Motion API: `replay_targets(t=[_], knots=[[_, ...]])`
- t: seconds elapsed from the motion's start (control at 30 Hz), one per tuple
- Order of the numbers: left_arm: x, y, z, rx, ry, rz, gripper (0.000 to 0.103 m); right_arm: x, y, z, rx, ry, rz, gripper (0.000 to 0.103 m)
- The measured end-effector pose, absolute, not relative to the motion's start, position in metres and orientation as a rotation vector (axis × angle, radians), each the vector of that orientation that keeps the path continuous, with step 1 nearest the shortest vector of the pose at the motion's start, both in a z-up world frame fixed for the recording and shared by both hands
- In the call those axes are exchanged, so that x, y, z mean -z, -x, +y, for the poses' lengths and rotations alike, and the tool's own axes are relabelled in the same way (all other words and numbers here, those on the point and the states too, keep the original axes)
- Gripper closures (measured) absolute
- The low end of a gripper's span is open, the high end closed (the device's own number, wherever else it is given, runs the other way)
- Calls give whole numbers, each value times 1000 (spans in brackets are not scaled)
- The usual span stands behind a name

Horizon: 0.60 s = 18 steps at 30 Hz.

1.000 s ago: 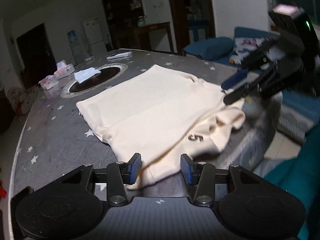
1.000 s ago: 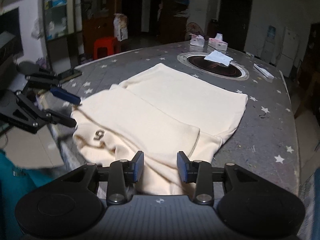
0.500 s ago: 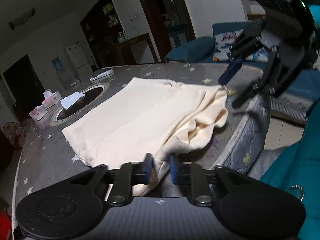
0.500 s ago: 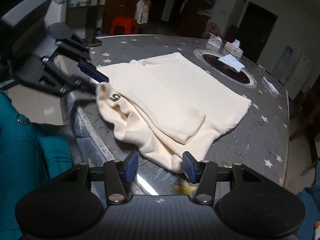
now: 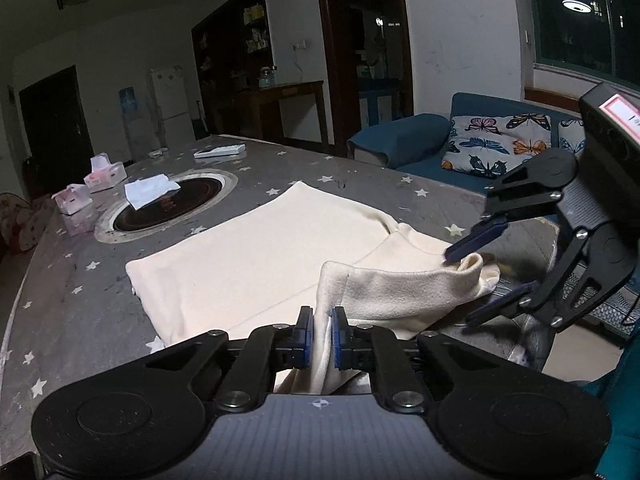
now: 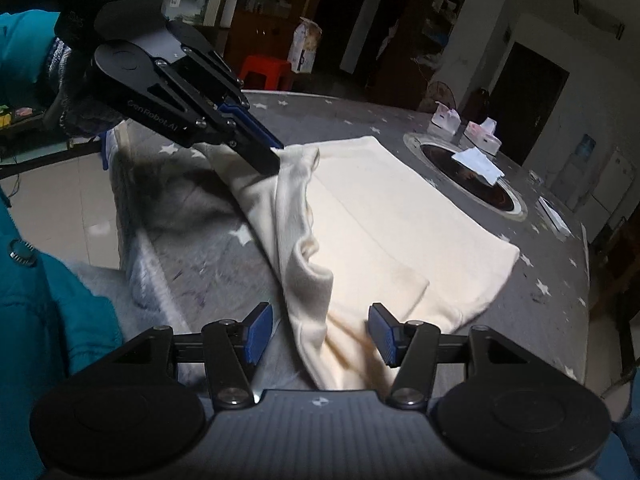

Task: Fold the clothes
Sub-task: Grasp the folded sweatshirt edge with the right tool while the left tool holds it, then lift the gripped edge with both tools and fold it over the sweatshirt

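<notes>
Cloth is held on one side only at this moment, and I think this is the main danger. The cream garment [image 5: 256,264] lies mostly flat on the grey table with stars [image 5: 68,292], near the edge where the person stands, and its near border is lifted. The left gripper [image 5: 322,334] is clenched on one bunched corner of this border; the fabric goes up between the blue pads. The right gripper [image 6: 320,334] has its jaws apart, with the other end of the border lying between them, but the pads do not press it.

If the left hand pulls forward now, the fold will go crooked, because the right end stays behind. The pinch also looks thick and bunched, so some layers may slide out. When the right jaws close, they may catch only the top layer, or also the folded sleeve [image 6: 372,280] below, and disturb it. The border near the table edge could also slip down over it.
</notes>
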<state>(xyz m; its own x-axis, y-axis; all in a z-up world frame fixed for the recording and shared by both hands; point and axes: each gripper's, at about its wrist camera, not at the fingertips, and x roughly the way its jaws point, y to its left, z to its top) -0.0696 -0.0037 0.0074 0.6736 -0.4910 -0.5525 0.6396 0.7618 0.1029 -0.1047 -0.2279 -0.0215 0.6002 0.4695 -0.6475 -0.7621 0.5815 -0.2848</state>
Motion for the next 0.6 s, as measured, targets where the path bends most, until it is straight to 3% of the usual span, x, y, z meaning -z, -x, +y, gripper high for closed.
replay_targets(t=[0.1,0.2,0.4,0.6], knots=[[-4,73,-2,656,-309,542,92,26,95,-224,-788,587,550,58],[0,81,1,660,-326,554,87,26,89,-225,-818,570,569,79],[10,102,3,646,-443,563,70,22,84,-229,-825,530,587,87],[22,111,5,642,-569,548,69,21,84,-231,-803,524,589,87]])
